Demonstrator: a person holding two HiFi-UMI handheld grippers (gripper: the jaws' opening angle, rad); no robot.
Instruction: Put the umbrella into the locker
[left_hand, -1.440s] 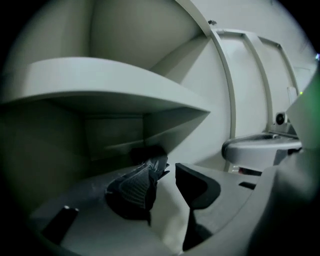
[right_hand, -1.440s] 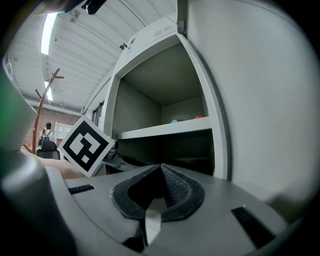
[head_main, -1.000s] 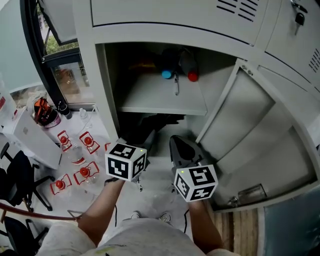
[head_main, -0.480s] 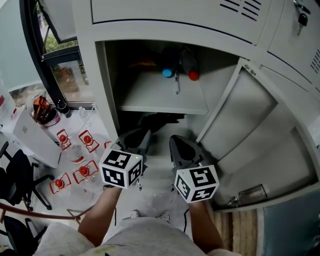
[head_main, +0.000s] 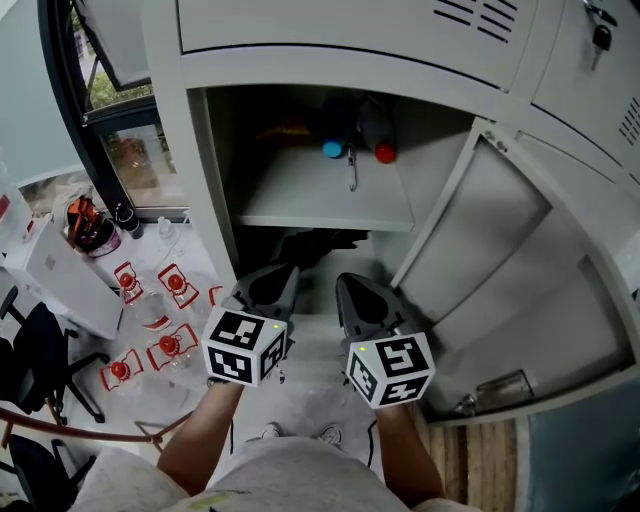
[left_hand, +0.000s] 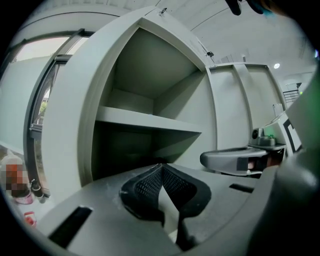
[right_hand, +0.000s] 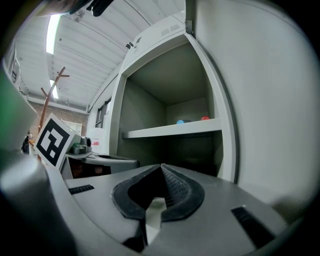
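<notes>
The open locker (head_main: 190, 180) holds a dark folded bundle, probably the umbrella (head_main: 318, 243), under its shelf (head_main: 300, 195). It is likely light, soft cloth over stiff ribs, best gripped mid-body. The left gripper (head_main: 283, 278), its jaws just closed, and the right gripper (head_main: 352, 290) are both pinched together, empty.

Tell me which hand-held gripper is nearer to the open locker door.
Right. The right hand-held gripper is just left of the open locker door; the left hand-held gripper is farther left.

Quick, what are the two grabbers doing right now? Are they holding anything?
Left gripper: closed, jaws together, holding nothing.
Right gripper: closed, jaws together, holding nothing.
</notes>
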